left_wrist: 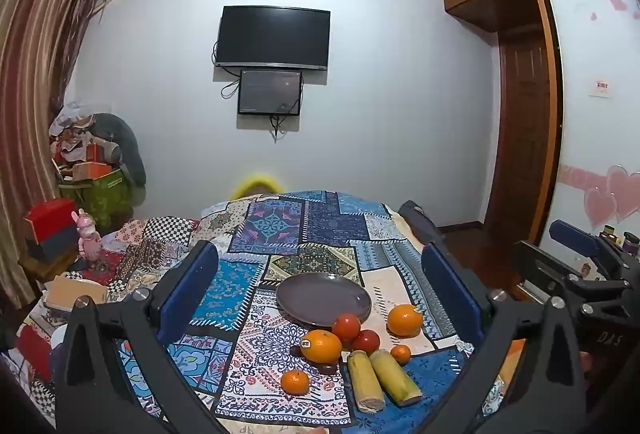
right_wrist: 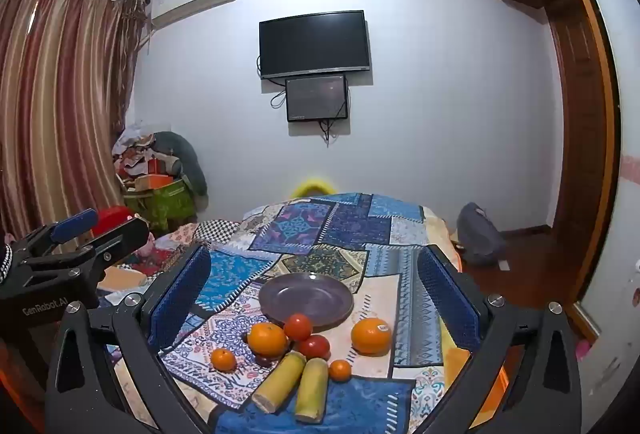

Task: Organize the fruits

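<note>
A purple plate (left_wrist: pixel 324 296) (right_wrist: pixel 306 298) lies empty on the patchwork cloth (left_wrist: pixel 280 234) (right_wrist: pixel 320 230). In front of it sit two large oranges (left_wrist: pixel 321 346) (left_wrist: pixel 405 320), two tomatoes (left_wrist: pixel 346 328) (left_wrist: pixel 366 341), two small mandarins (left_wrist: pixel 295 382) (left_wrist: pixel 401 354) and two yellow corn pieces (left_wrist: pixel 365 380) (left_wrist: pixel 394 376). My left gripper (left_wrist: pixel 320 282) hovers wide open above the fruit, touching nothing. My right gripper (right_wrist: pixel 316 282) is equally open over the same group: an orange (right_wrist: pixel 267 338), another orange (right_wrist: pixel 371 335), the tomatoes (right_wrist: pixel 298 326) and the corn (right_wrist: pixel 280 380).
A wardrobe and door (left_wrist: pixel 520 113) stand at the right, striped curtains (right_wrist: pixel 60 93) at the left, with piled boxes and bags (left_wrist: pixel 96 169) in the corner. Two screens (left_wrist: pixel 272 37) hang on the far wall. A grey backpack (right_wrist: pixel 478 234) lies on the floor.
</note>
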A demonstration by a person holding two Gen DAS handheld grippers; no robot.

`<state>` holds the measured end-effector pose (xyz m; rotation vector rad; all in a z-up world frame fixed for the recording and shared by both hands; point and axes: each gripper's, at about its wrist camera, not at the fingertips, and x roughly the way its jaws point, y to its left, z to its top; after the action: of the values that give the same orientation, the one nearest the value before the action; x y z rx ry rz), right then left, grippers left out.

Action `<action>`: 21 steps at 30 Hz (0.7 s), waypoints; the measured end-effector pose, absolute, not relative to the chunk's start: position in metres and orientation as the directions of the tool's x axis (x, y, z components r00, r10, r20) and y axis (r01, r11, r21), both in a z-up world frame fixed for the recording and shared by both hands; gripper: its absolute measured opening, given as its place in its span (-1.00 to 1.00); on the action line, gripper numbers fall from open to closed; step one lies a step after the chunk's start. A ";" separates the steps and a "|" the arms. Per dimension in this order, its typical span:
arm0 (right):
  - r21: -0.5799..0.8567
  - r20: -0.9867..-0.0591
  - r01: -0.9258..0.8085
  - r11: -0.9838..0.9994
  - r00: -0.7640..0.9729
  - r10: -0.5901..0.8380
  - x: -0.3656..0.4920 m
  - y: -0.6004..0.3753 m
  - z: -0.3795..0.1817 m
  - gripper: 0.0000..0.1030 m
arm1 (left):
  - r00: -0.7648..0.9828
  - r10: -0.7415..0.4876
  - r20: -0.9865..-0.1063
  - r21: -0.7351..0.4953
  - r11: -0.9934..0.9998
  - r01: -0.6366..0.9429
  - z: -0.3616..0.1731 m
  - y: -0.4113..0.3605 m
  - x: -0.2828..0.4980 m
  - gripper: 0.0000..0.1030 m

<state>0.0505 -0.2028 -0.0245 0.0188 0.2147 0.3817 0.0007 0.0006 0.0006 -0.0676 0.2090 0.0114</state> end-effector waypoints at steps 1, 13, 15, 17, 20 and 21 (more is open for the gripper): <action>0.058 -0.206 -0.367 0.928 0.905 0.371 0.051 -0.203 -0.025 1.00 | 0.979 0.006 -0.204 -0.068 0.997 -0.021 0.001 0.001 0.001 1.00; 0.058 -0.196 -0.366 0.929 0.908 0.370 0.050 -0.205 -0.026 1.00 | 0.979 -0.010 -0.203 -0.042 0.999 0.002 0.001 -0.007 -0.003 1.00; 0.058 -0.190 -0.364 0.930 0.910 0.368 0.049 -0.207 -0.026 1.00 | 0.979 -0.010 -0.201 -0.039 0.999 0.002 0.004 -0.007 -0.004 1.00; 0.060 -0.187 -0.367 0.928 0.909 0.371 0.049 -0.208 -0.026 1.00 | 0.979 -0.010 -0.202 -0.038 0.999 0.002 0.004 -0.007 -0.004 1.00; 0.061 -0.186 -0.367 0.928 0.910 0.371 0.050 -0.206 -0.023 1.00 | 0.979 -0.009 -0.202 -0.038 0.999 0.002 0.004 -0.008 -0.004 1.00; 0.061 -0.186 -0.366 0.929 0.910 0.371 0.050 -0.206 -0.023 1.00 | 0.979 -0.009 -0.204 -0.039 0.999 0.002 0.005 -0.008 -0.004 1.00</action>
<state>0.0498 -0.2065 -0.0233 0.0252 0.1963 0.3799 -0.0042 -0.0082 0.0047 -0.0387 0.2053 -0.0055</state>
